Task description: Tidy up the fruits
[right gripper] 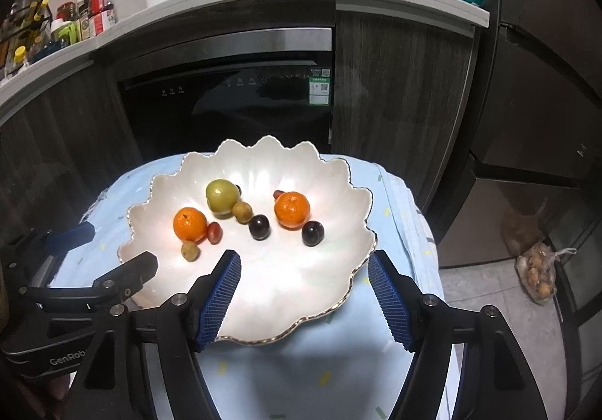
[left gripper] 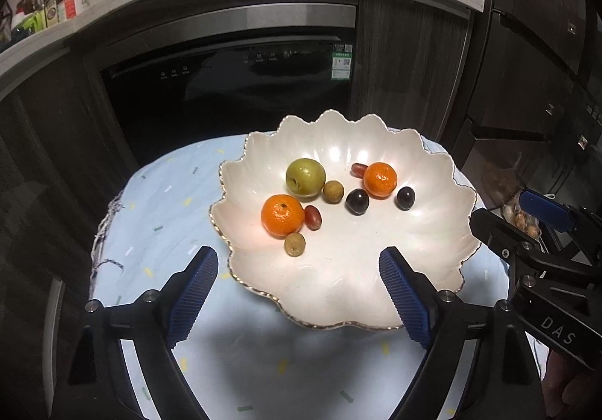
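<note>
Scattered inside the scalloped white dish [left gripper: 338, 280]: 2 oranges, 1 green fruit, 2 tan longans, 2 red grape-like fruits, 2 dark plums; all loose, none stacked.

Left-wrist view: green fruit [left gripper: 305, 177] toward 11 o'clock of the dish; near orange [left gripper: 282, 215] at 9 o'clock, touching or just beside a red fruit [left gripper: 312, 217] and a longan [left gripper: 294, 244] at its lower edge; second longan [left gripper: 333, 191] just beside the green fruit; far orange [left gripper: 380, 180] at 1 o'clock with another red fruit [left gripper: 358, 168] peeking behind; dark plums [left gripper: 357, 201] and [left gripper: 405, 198] on either side of that orange.

Likely light, round, prone to rolling on the glossy glaze; oranges firm-skinned, best pinched across the widest girth; plums and red fruits smooth, soft, easily bruised, so a gentle squeeze; longans small, apt to slip. Dish probably ceramic, rigid, chippable along the gilt wavy rim; better left where it sits on the pale blue cloth [left gripper: 161, 201] over the table.

Left tool [left gripper: 299, 269] spread wide, nothing between the pads, hovering above the dish's near rim at 6 o'clock; right tool [right gripper: 304, 271] also parted, somewhat narrower, empty, above the near rim toward 5 o'clock; neither touching fruit or dish, as far as visible.

Beyond: dark oven door [right gripper: 225, 96] at 12 o'clock.
</note>
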The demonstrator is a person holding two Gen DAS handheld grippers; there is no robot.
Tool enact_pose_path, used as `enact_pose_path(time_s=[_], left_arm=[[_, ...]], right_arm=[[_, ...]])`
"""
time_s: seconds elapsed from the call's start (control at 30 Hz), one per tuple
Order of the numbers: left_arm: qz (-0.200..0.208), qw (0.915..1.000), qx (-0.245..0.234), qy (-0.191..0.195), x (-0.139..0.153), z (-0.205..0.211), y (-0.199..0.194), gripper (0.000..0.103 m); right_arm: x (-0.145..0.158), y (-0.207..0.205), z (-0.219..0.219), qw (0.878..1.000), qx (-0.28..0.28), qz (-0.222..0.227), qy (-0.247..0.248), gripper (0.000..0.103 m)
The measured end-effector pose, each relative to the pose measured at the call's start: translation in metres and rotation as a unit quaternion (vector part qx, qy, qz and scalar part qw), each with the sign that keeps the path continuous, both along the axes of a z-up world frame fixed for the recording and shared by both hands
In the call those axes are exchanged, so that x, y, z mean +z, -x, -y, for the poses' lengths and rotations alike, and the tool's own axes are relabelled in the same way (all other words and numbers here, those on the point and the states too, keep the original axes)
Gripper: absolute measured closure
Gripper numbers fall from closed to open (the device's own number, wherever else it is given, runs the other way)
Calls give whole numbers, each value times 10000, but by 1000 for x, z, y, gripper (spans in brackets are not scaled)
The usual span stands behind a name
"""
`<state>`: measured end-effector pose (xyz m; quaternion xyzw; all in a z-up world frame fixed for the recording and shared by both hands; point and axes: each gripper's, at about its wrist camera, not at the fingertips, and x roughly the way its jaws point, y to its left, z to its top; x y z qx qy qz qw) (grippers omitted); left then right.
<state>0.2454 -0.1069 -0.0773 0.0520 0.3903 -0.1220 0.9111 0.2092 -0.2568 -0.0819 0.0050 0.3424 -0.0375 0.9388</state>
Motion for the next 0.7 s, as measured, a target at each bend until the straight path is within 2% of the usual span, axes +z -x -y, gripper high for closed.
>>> enact_pose_path(time_s=[0.1,0.23,0.6,0.7], left_arm=[[82,10000,25,1,6,-3,7,13],[183,9998,68,-21,14,-8,17,10],[500,9984,275,-5,34,-27,46,2],[595,9978,287,-52,38,-30,56,1]], right_arm=[[5,6,-2,10000,-2,46,15,32],[12,15,-4,9999,-40,116,26,26],[28,41,-10,9996,-136,259,37,26],[32,50,-11,9994,-169,314,30,19]])
